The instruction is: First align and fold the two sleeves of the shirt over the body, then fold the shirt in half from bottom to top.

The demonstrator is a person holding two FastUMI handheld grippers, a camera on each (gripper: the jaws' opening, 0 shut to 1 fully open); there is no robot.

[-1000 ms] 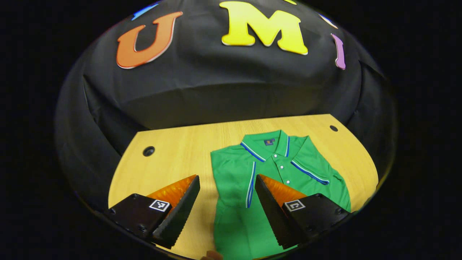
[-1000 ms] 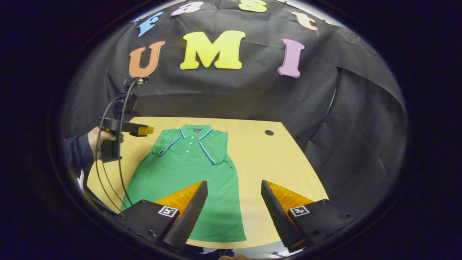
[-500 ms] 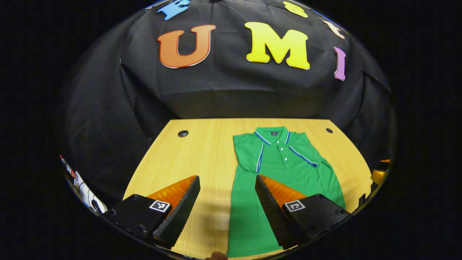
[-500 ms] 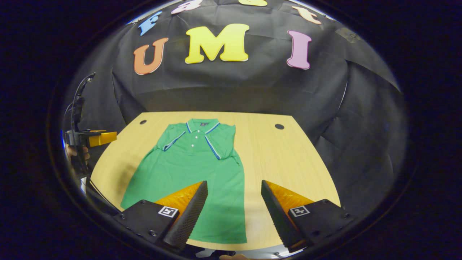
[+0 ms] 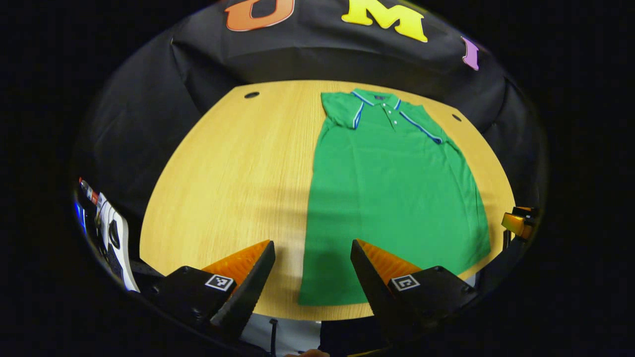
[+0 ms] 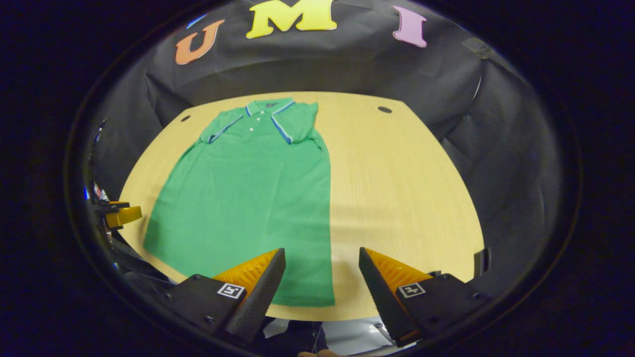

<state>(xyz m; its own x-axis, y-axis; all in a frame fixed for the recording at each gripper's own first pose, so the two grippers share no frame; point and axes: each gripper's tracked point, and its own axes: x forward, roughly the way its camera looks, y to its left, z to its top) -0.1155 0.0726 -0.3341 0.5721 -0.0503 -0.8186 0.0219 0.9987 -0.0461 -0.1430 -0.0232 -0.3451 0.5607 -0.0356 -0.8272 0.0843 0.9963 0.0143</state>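
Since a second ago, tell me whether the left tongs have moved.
Yes. The left tongs drew back toward the table's near edge, from over the shirt collar area.

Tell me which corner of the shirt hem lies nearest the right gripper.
The hem corner on the side facing bare table, just ahead of its open fingers.

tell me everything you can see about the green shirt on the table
The green shirt is a polo of knit-looking fabric, lying flat and face up on the wooden table, collar toward the booth wall, hem at the near edge. The collar and sleeve cuffs carry blue and white striped trim, and a short placket has white buttons. Both sleeves are already folded in over the chest, leaving a long narrow shape. The bottom half is not yet folded up. Neither the left gripper nor the right gripper holds it; both are open near the hem corners.
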